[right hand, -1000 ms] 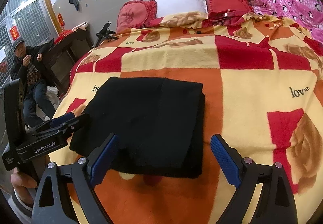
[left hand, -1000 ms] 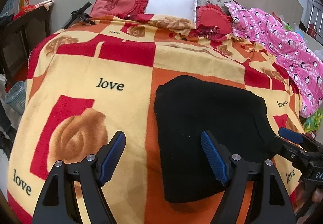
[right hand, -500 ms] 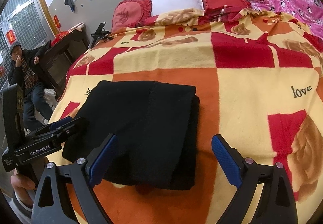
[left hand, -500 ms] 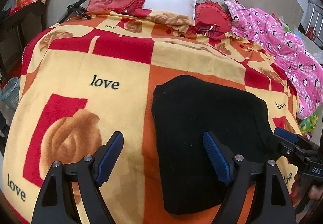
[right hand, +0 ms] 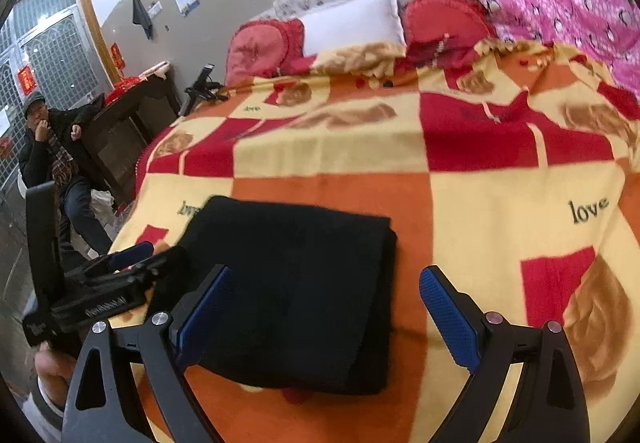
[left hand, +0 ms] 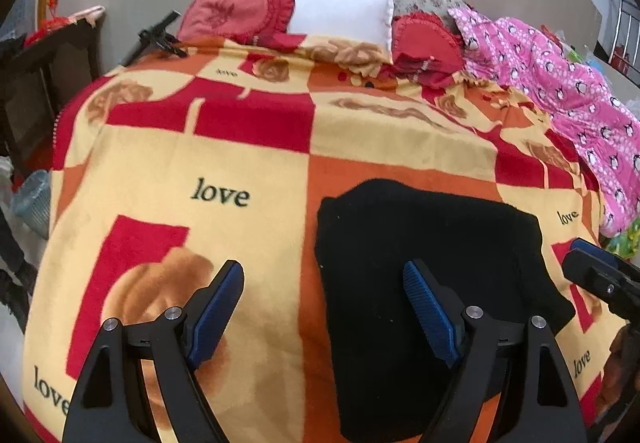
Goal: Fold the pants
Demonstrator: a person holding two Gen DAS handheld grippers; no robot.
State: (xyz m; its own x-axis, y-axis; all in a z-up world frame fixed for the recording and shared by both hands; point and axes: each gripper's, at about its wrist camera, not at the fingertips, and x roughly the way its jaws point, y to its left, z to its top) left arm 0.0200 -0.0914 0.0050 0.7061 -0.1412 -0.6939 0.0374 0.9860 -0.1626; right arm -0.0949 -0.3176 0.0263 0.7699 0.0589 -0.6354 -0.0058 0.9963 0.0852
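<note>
Both tools are spread wide and holding nothing: the left tool [left hand: 322, 297] hovers over the near left edge of the black pants [left hand: 424, 283], the right tool [right hand: 324, 307] over their near right side. Pants sit folded into a compact rectangle on the blanket [left hand: 248, 163] near the foot of the bed. Looks basically done to me. If anything's left, I'd just press the stacked edges [right hand: 386, 303] flush and lift straight up so nothing drags the layers apart.

Black grippers [left hand: 322, 307], blue ribbed pads [right hand: 448, 317], seemingly rubber.
</note>
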